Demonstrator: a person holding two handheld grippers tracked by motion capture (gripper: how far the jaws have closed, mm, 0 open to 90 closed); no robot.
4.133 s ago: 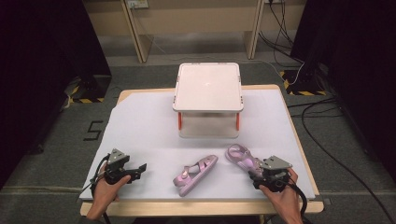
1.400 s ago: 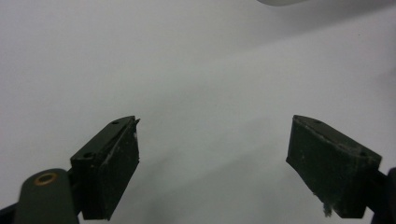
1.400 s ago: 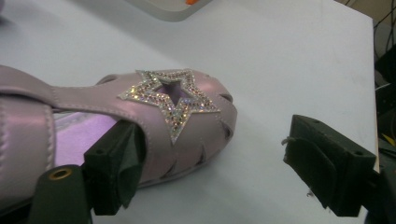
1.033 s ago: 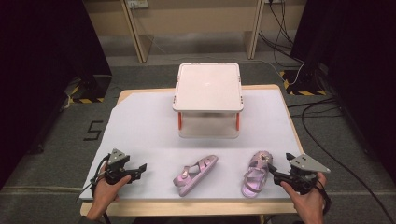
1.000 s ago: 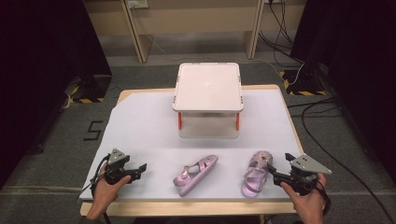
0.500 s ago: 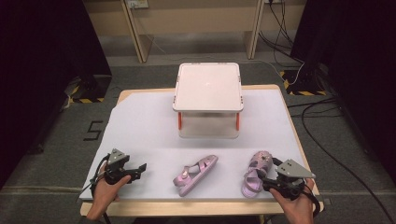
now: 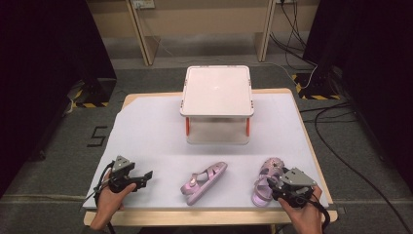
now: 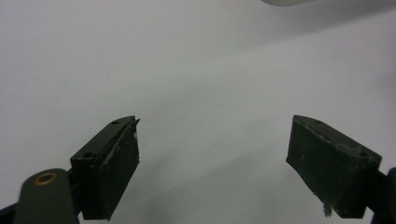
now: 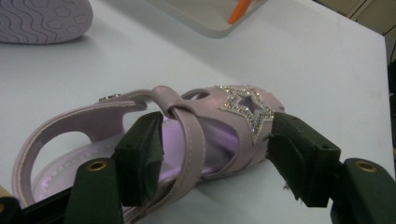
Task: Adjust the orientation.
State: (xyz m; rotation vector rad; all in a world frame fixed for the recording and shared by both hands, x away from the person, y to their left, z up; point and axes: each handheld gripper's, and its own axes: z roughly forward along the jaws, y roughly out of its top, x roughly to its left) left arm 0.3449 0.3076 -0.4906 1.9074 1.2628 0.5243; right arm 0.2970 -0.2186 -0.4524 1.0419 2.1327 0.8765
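Two pink sandals lie near the table's front edge. One sandal (image 7: pixel 203 183) rests on its side in the middle. The other, the star sandal (image 7: pixel 266 179), stands on its sole at the right, and its rhinestone star and strap (image 9: pixel 187 126) fill the right gripper view. My right gripper (image 7: pixel 272 186) (image 9: pixel 217 158) straddles this sandal across its width. Its jaws have just been closing, with the sandal between them, and I see no firm pinch. My left gripper (image 7: pixel 145 175) (image 8: pixel 212 163) stands open over bare table at the front left, with nothing between its jaws.
A white square box (image 7: pixel 216 90) on orange legs (image 9: pixel 240 9) stands at the middle back of the white table (image 7: pixel 146 131). The side-lying sandal's patterned sole (image 9: pixel 42 18) is beyond the right gripper. Cables run over the floor at the right.
The right hand has moved left and a little down onto the star sandal, which now sits between its jaws. The left hand and the middle sandal have not moved.
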